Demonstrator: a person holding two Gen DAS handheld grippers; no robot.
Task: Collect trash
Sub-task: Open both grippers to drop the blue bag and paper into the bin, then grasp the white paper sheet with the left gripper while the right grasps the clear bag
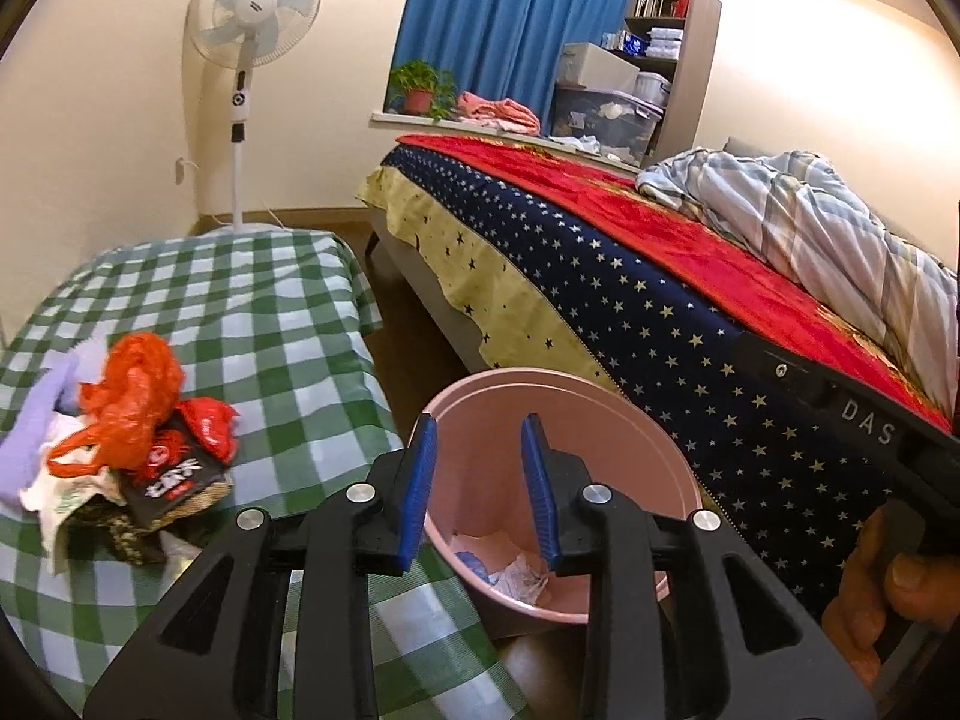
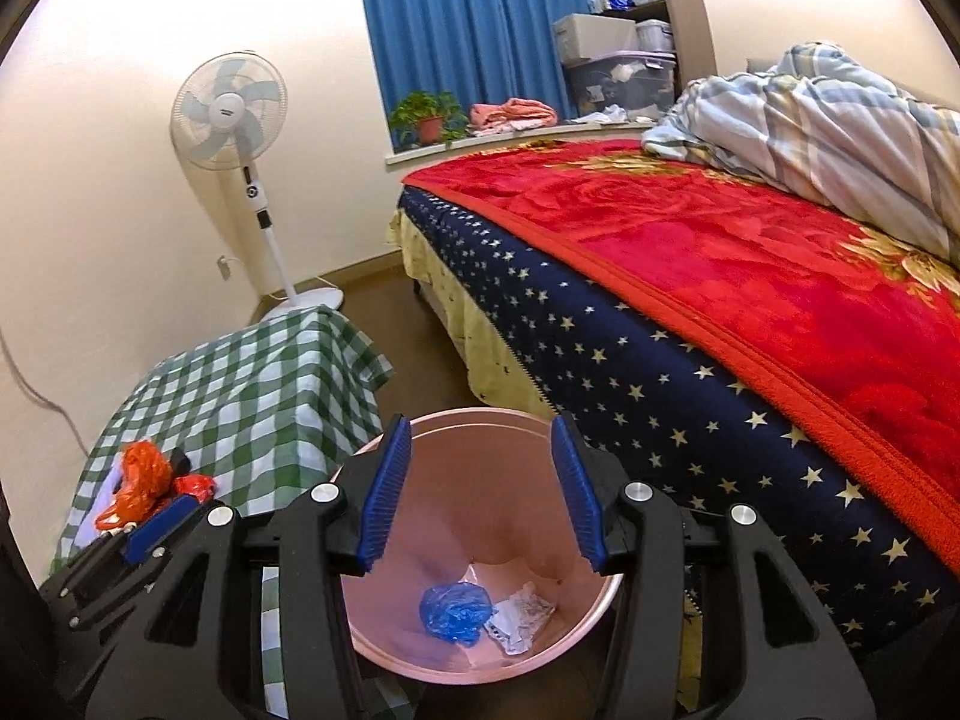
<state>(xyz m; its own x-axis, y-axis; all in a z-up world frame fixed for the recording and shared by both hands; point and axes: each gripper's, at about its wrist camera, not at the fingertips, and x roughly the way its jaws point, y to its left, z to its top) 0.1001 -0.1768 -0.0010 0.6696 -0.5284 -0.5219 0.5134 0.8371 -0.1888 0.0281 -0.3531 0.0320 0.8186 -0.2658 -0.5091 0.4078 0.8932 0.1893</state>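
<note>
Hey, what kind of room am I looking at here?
Most likely a bedroom in a home: a bed with a red blanket and rumpled quilt, a standing fan by the wall, blue curtains.

Left wrist view: looks forward and slightly down past its own fingers [image 1: 420, 480], close over the checked table [image 1: 240, 312], pink bin [image 1: 480, 396] just beyond. Right wrist view: same tilt, set nearly above the bin [image 2: 480, 420], beside the bed [image 2: 660, 420]. Shared: bin, table, bed, fan [image 1: 255, 6], blue curtain [image 1: 510, 12].
</note>
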